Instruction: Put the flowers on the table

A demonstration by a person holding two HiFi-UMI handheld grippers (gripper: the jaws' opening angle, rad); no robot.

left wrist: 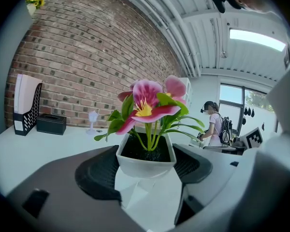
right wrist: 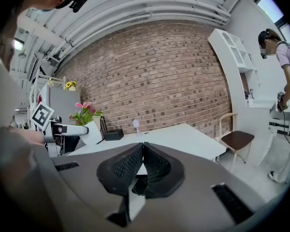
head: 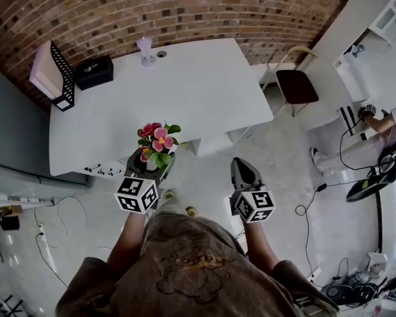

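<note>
Spanning the far side is a brick wall [head: 185,12], w/ pale concrete floor [head: 277,157] below it. Next biggest is the white table [head: 204,91], pushed up to the wall, top mostly bare. The wearer [head: 191,269], in a brown shirt, stands at its near long edge and fills the bottom of the head view. A second person [head: 393,127] is well off to the right nr white shelving [head: 393,12], bent over some gear. A chair [head: 297,84] w/ dark seat sits just beside the table's right end. At the table's far-left corner a file holder [head: 56,78] w/ black mesh front stands upright. A black box [head: 94,71] sits just beside it, and a small clear stemmed piece [head: 146,50] is further along nr the wall.

Left gripper [head: 150,166]: jaws pinching a white pot [left wrist: 146,163] from both sides, pads pressed on its walls. Pot is upright w/ dark soil inside and holds the flowers [left wrist: 147,103], pink blooms w/ yellow centre and green leaves. It's held up in the air at the table's near edge, not resting on the top. In the head view the blooms overlap that edge.

Right gripper [right wrist: 143,151]: jaws pressed together, tips touching, nothing btwn them. It's beside the left gripper but apart from it, over the floor, pointing toward the table.
</note>
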